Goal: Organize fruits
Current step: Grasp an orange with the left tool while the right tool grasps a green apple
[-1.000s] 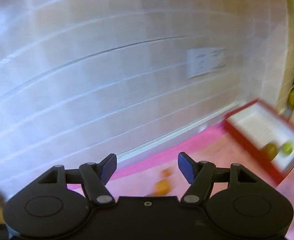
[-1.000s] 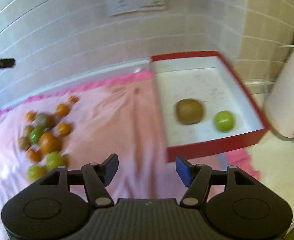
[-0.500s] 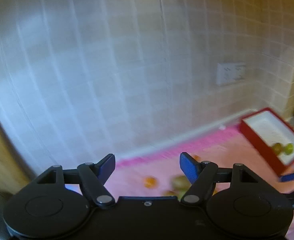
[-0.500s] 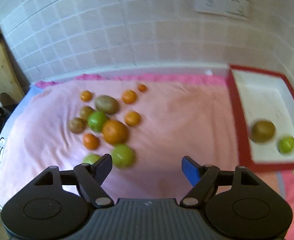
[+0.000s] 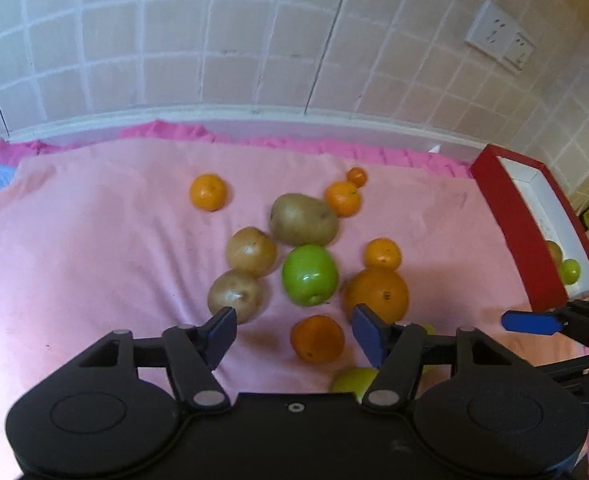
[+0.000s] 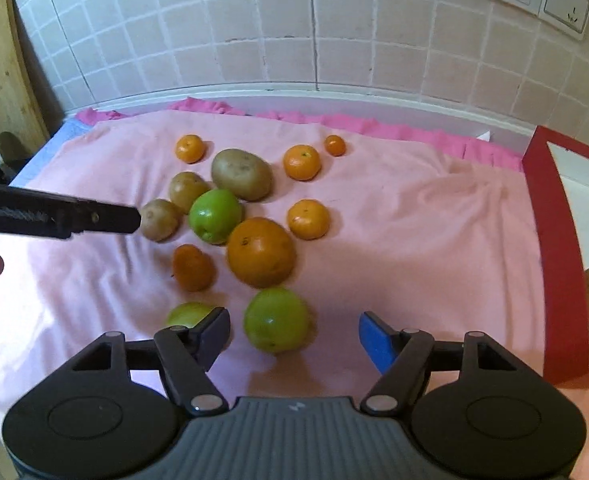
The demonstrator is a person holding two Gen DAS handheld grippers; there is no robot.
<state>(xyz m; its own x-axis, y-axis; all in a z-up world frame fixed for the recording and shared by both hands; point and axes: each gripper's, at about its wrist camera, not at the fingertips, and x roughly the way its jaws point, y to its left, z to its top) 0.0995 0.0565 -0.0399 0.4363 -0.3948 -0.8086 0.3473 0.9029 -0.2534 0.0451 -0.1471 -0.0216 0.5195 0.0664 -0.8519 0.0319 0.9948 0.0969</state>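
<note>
2 grippers, left [image 5: 292, 334] and right [image 6: 294, 338], both spread and empty, have swung from the red box [image 6: 550, 248] back over the fruit pile [image 6: 234, 216] on the pink cloth [image 6: 394, 220]; next pick pending.

Soft pink cloth [image 6: 394, 232] lies matt and wrinkled beneath a glossy green apple [image 6: 215, 216], before glazed wall tiles [image 6: 254, 20].
</note>
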